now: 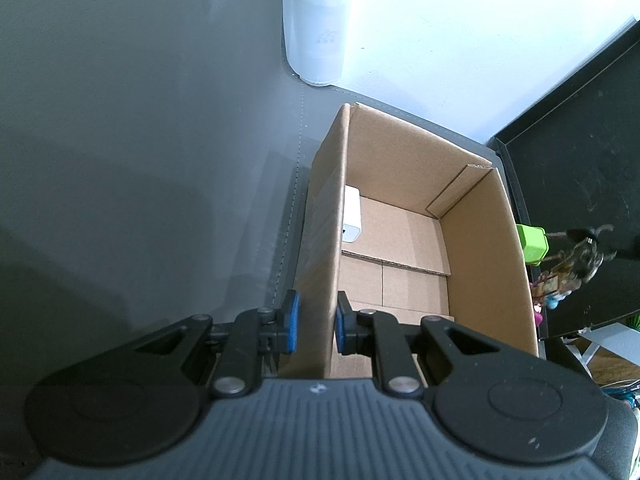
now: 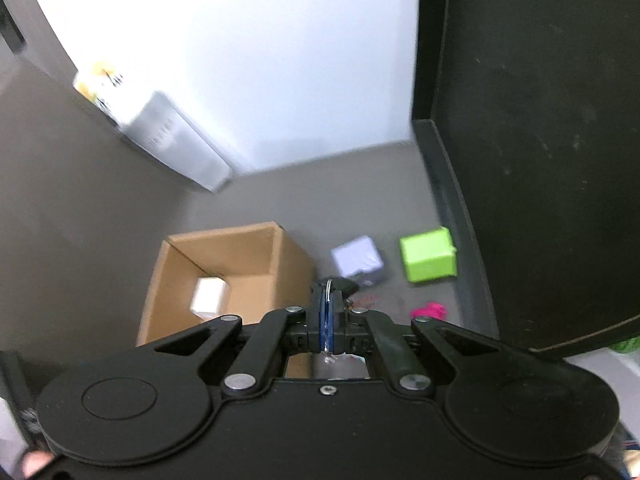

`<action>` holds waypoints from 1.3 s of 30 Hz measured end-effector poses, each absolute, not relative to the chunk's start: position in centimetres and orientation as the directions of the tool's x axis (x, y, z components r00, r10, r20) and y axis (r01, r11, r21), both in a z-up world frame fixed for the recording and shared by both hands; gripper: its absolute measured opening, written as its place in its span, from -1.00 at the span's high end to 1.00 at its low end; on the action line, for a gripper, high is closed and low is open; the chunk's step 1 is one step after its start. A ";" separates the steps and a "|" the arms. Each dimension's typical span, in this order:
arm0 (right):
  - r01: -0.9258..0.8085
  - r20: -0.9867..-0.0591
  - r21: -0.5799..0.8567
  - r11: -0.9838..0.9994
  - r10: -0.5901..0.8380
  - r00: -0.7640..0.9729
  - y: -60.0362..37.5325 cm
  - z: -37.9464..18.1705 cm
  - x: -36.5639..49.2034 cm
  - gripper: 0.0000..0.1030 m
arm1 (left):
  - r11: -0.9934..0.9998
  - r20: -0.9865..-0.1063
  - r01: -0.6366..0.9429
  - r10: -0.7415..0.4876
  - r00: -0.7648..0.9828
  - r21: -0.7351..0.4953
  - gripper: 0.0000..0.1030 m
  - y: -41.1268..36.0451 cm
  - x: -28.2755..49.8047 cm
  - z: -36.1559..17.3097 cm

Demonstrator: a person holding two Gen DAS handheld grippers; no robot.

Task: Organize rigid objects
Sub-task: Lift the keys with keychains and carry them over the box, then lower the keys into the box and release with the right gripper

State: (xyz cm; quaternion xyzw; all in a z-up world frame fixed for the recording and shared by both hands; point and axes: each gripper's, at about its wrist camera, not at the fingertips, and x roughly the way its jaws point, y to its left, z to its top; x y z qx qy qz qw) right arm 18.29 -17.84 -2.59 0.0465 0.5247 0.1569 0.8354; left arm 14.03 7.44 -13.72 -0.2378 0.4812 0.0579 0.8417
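The cardboard box [image 1: 400, 240] stands open on the grey desk mat [image 1: 160, 160], and one white block [image 1: 352, 216] already lies on its floor at the far-left corner, at about 11 o'clock inside the box, so I judge the sorting barely begun. The left gripper [image 1: 314, 326] is clamped on the box's left wall, one blue pad on each side, steadying it. In the right wrist view, to the box's 3 o'clock, a lime-green cube [image 2: 428, 256], a pale lilac block [image 2: 358, 260] and a small pink object [image 2: 430, 311] wait on the mat, well apart from the box. The right gripper [image 2: 327, 322] is clenched on a thin metal ring; from the left view this looks like a key bunch [image 1: 580, 256] hanging beside the green cube, outside the box. It seems the next to go in, leaving three pieces.
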 end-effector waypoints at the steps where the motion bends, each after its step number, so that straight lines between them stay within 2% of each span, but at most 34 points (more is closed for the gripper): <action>1: -0.215 -0.855 0.254 0.943 0.323 0.406 -17.7 -2.4 18.3 0.97 | 0.880 -0.837 -0.326 -0.131 0.531 -0.345 0.68 7.4 14.0 -13.7; 17: -0.276 -0.839 0.324 0.905 0.410 0.358 -11.7 -4.0 18.7 0.97 | 0.883 -0.836 -0.320 -0.134 0.532 -0.345 0.68 7.4 14.1 -13.7; 39: -0.273 -0.830 0.348 0.897 0.430 0.356 -7.9 -4.1 21.1 1.00 | 0.884 -0.835 -0.317 -0.133 0.535 -0.344 0.68 7.2 14.0 -13.7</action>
